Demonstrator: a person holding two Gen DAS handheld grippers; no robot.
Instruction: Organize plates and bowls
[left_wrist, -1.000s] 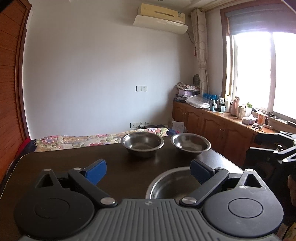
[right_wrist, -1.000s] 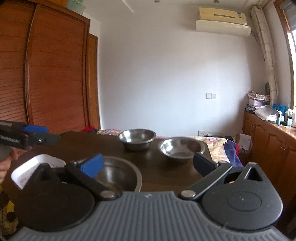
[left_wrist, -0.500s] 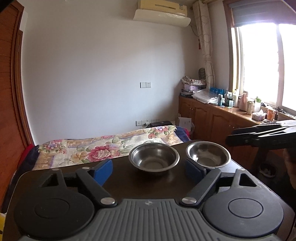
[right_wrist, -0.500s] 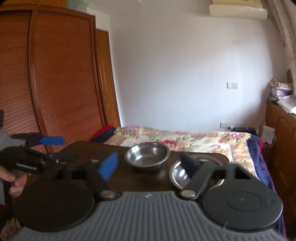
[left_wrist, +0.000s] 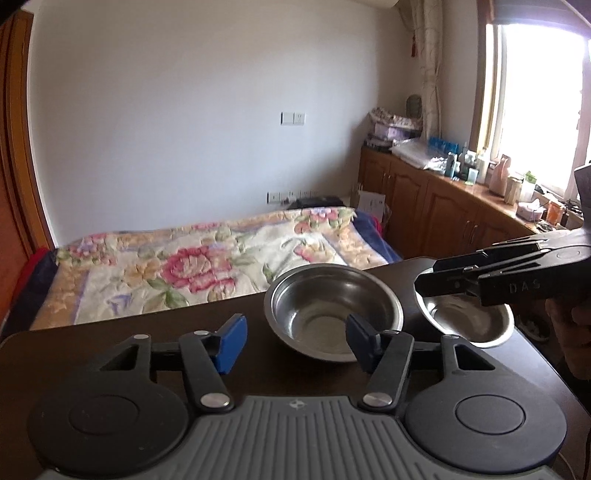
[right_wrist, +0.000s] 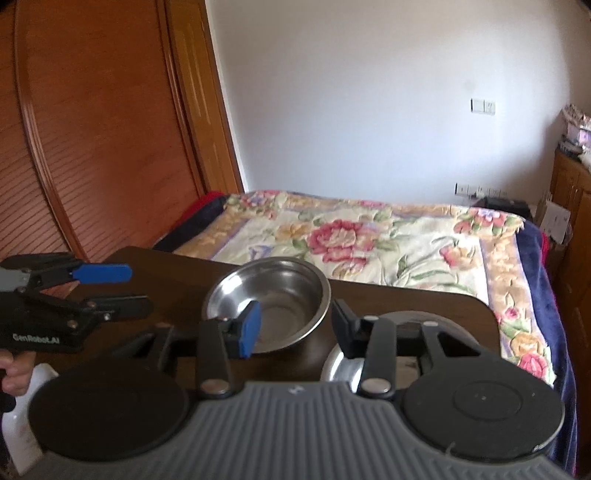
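Two steel bowls sit near the far edge of the dark table (left_wrist: 92, 343), the side that faces the flowered bed (left_wrist: 207, 269). The left bowl (left_wrist: 334, 308) stands a little in from that edge; the right bowl (left_wrist: 469, 321) is close beside it, by the far right corner.

The left gripper (left_wrist: 297, 341) has just been closing, yet its jaws are still well apart, and the near rim of the left bowl lies ahead of them with nothing pinched. The right gripper (right_wrist: 293, 328) has also just been narrowing; in its own view the jaws stand half parted, the right finger over the near rim of the right bowl (right_wrist: 343, 363) and the blue pad in front of the left bowl (right_wrist: 273, 299). No pad can be seen pressing on metal.

The step in hand looks like taking a bowl each in order to nest them. To do it well, each gripper should straddle a rim, one pad inside and one outside, before it squeezes (thin steel slips easily). The right bowl needs the most care: a push could send it off the corner. The two tools should also keep clear of each other, as the bowls are neighbours.
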